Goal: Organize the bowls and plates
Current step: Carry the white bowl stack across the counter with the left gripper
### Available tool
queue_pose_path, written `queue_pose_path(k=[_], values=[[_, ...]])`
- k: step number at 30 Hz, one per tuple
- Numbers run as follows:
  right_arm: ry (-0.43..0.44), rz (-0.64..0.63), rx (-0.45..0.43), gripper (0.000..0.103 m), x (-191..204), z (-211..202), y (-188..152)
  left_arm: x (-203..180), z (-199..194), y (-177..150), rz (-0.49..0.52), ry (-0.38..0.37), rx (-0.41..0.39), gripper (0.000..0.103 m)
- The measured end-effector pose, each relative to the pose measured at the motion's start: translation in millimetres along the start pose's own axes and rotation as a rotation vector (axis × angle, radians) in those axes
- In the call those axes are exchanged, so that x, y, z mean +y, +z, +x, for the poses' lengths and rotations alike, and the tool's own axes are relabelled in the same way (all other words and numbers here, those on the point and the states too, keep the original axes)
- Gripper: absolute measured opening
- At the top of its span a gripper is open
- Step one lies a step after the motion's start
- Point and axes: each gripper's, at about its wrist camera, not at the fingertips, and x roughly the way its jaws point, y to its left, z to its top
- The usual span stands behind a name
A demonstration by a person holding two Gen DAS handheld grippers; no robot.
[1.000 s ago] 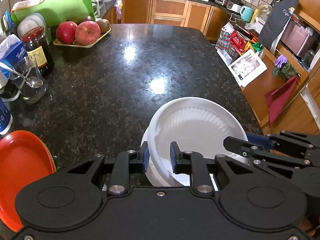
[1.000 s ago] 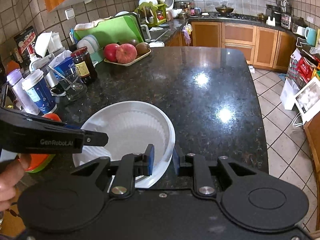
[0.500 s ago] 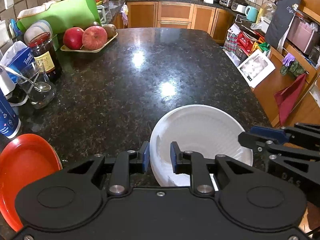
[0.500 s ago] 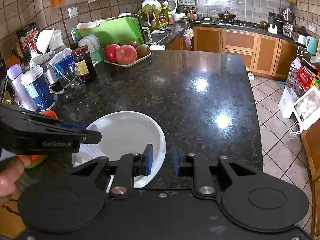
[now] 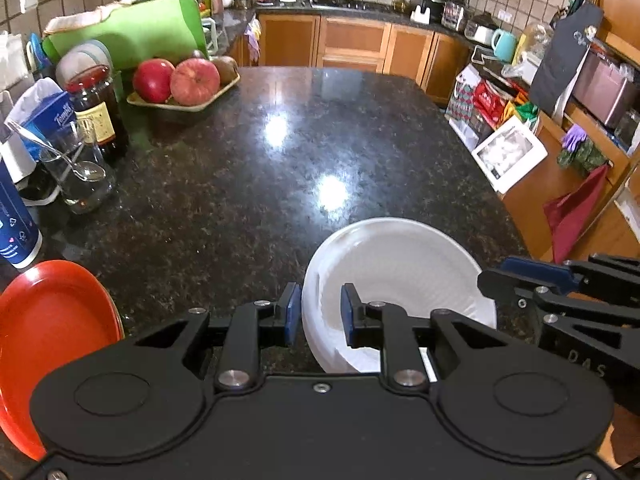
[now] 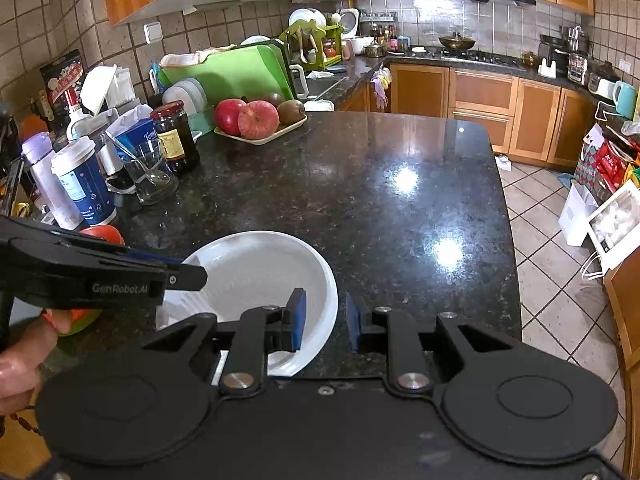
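The white plate point(image 5: 394, 280) was set flat near the counter's point(image 5: 256, 184) front edge. Its rim was straddled by the left gripper point(image 5: 316, 312) and right gripper point(image 6: 325, 322), both open, probably for letting go.

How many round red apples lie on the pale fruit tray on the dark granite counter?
2: a darker round red apple at the pale fruit tray's left, a streaked one beside it. Brown kiwis behind might hide more.

A round white ribbed plastic plate point(image 5: 396, 276) is seen flat on the bench, its rims straddled by both grippers' fingers; a glossy red plate point(image 5: 52, 332) is seen left of the left fingers.
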Motion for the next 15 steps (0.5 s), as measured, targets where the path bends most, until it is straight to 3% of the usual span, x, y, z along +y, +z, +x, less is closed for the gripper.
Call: queue_pose_path(k=[15], values=[[0.003,-0.011,-0.071,0.029,8,-25,-13,-5,-32,-15,-0.029,0.106,-0.141,0.029]])
